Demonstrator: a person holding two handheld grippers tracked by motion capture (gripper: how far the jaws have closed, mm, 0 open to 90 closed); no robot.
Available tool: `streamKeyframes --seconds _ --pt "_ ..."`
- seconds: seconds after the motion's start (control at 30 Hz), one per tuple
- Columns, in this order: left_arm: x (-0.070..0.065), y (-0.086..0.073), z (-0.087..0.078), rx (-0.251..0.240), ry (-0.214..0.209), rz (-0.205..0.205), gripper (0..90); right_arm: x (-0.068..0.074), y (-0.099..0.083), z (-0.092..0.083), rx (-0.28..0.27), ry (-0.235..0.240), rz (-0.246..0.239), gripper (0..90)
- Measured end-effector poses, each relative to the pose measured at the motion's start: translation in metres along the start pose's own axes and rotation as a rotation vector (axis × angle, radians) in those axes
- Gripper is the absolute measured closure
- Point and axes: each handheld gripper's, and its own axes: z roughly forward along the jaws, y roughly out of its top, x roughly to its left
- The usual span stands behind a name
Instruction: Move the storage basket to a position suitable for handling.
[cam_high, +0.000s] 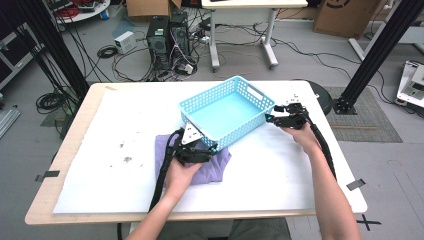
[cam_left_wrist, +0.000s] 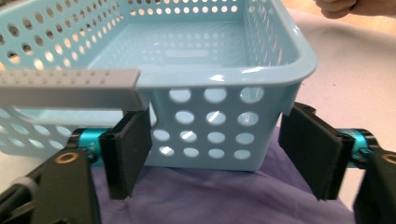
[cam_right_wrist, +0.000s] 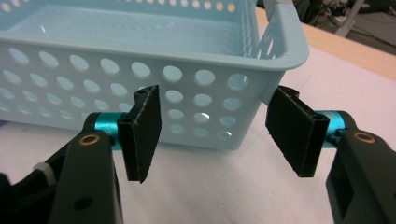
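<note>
Basket (cam_high: 227, 111) sitting on table (cam_high: 100, 150), corner overlapping purple cloth (cam_high: 212, 167); no readable writing. Left gripper (cam_left_wrist: 215, 156) and right gripper (cam_right_wrist: 212, 135) both gaping wide, facing basket wall, not touching.

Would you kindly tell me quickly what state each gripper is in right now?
Left gripper: open, empty, over the purple cloth facing the blue basket.
Right gripper: open, empty, at the basket's corner.

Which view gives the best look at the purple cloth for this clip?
The high view: the purple cloth shows its outline on the table, partly under the basket and the left hand-held gripper. The left gripper view has a close patch beneath the basket. The right gripper view gives at most a sliver at its left edge.
</note>
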Motion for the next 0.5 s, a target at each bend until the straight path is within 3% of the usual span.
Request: streamKeyframes --seconds 0.07,0.1,0.13,0.3,0.5 --pt "0.007 0.000 -0.004 0.009 0.007 -0.038 25.9 0.007 0.002 -0.005 -0.010 0.003 -0.008 36.6" --pt "0.012 -0.001 -0.006 0.009 0.014 -0.056 24.8 0.019 0.003 -0.012 -0.022 0.012 -0.024 36.6" --pt "0.016 -0.002 -0.008 0.005 0.017 -0.066 24.8 0.019 0.003 -0.012 -0.022 0.012 -0.024 36.6" --pt "0.039 -0.006 -0.022 0.001 0.033 -0.121 19.7 0.053 0.002 -0.030 -0.043 0.039 -0.103 36.1" --pt "0.056 -0.013 -0.032 0.030 0.000 -0.083 19.2 0.088 -0.010 -0.036 -0.029 0.016 -0.149 32.0"
